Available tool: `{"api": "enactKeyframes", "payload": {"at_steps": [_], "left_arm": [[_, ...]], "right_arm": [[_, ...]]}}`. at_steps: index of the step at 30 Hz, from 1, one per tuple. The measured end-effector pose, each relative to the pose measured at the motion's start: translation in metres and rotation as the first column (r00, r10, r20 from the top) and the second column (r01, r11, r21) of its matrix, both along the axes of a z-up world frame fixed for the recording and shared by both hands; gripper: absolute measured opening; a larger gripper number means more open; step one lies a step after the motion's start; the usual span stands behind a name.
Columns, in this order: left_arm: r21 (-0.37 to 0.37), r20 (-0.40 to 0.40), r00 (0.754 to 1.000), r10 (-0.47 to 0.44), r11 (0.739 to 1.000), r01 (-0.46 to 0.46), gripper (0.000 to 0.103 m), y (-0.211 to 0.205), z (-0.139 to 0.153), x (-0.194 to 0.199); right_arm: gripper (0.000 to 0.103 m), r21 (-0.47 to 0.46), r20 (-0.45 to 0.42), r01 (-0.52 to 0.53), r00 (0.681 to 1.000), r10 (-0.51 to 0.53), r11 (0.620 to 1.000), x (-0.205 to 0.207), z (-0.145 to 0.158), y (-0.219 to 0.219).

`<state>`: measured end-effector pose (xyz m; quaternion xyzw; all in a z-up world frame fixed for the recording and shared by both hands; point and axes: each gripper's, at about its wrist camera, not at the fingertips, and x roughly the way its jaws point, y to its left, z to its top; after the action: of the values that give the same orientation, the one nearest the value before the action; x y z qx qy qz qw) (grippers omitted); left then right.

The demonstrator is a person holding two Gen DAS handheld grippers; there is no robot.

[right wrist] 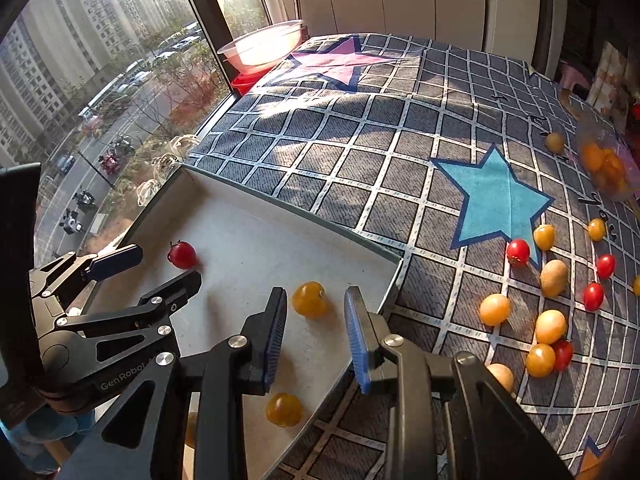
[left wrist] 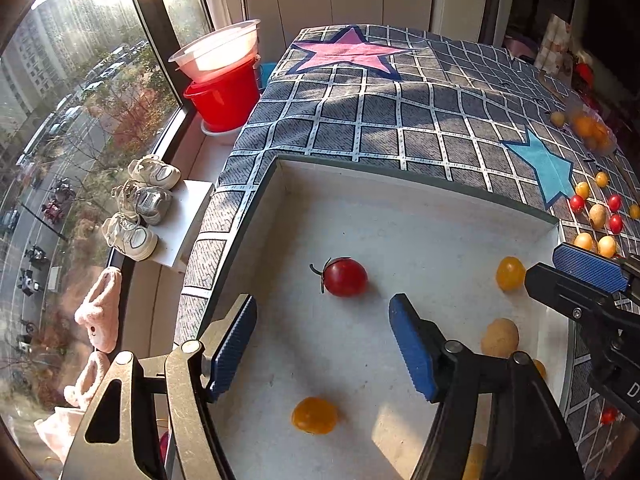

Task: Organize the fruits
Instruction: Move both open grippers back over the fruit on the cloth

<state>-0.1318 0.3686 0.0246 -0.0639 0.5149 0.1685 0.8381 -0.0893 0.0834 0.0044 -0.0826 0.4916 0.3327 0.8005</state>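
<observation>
A shallow white tray (left wrist: 400, 176) (right wrist: 280, 200) lies on the checked cloth. In it lie a red cherry tomato (left wrist: 345, 277) (right wrist: 182, 255), yellow tomatoes (left wrist: 510, 273) (left wrist: 314, 415) (right wrist: 309, 299) (right wrist: 284, 409) and a tan longan (left wrist: 500, 337). My left gripper (left wrist: 324, 344) (right wrist: 156, 268) is open and empty above the tray, just short of the red tomato. My right gripper (right wrist: 316, 336) is open and empty over the tray's right corner, a yellow tomato just beyond its fingertips. More red and yellow tomatoes (right wrist: 518, 252) (right wrist: 495, 309) and longans (right wrist: 554, 278) lie loose on the cloth to the right.
A clear bag of orange fruit (right wrist: 604, 164) lies at the far right. A red bucket with a clear basin (left wrist: 224, 80) stands by the window on the left. Shoes (left wrist: 148, 196) rest on a ledge below the table edge. Star patches (right wrist: 496, 196) mark the cloth.
</observation>
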Motion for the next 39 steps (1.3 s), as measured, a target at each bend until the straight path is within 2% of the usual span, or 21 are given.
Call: {"api": "enactKeyframes", "payload": {"at_steps": [2, 3, 4, 12, 22, 32, 39], "left_arm": [[-0.001, 0.007, 1.0, 0.001, 1.0, -0.001, 0.07, -0.002, 0.004, -0.003], [-0.005, 0.009, 1.0, -0.001, 1.0, 0.001, 0.07, -0.003, 0.006, -0.005], [-0.012, 0.012, 1.0, -0.005, 1.0, 0.005, 0.07, -0.004, 0.008, -0.007], [-0.003, 0.053, 0.996, -0.067, 0.998, 0.067, 0.07, -0.034, 0.032, -0.028], [-0.016, 0.102, 0.979, -0.177, 0.984, 0.18, 0.07, -0.094, 0.05, -0.047], [-0.001, 0.093, 0.945, -0.313, 0.949, 0.315, 0.07, -0.169, 0.049, -0.052], [-0.029, 0.07, 0.94, -0.333, 0.942, 0.335, 0.07, -0.202, 0.037, -0.042]], "right_arm": [[0.057, 0.021, 0.012, 0.017, 1.0, -0.017, 1.0, -0.003, 0.009, -0.008], [0.074, 0.027, 0.024, 0.027, 0.999, -0.028, 0.999, -0.005, 0.013, -0.012], [0.082, 0.042, 0.033, 0.032, 0.999, -0.034, 0.999, -0.007, 0.018, -0.017], [0.082, 0.071, 0.025, 0.078, 0.996, -0.08, 0.994, -0.017, 0.029, -0.059], [0.082, 0.048, -0.014, 0.215, 0.977, -0.215, 0.975, -0.033, 0.016, -0.144], [0.082, 0.027, -0.051, 0.334, 0.942, -0.332, 0.942, -0.046, -0.007, -0.224], [0.082, 0.028, -0.056, 0.384, 0.923, -0.382, 0.923, -0.045, -0.015, -0.255]]}}
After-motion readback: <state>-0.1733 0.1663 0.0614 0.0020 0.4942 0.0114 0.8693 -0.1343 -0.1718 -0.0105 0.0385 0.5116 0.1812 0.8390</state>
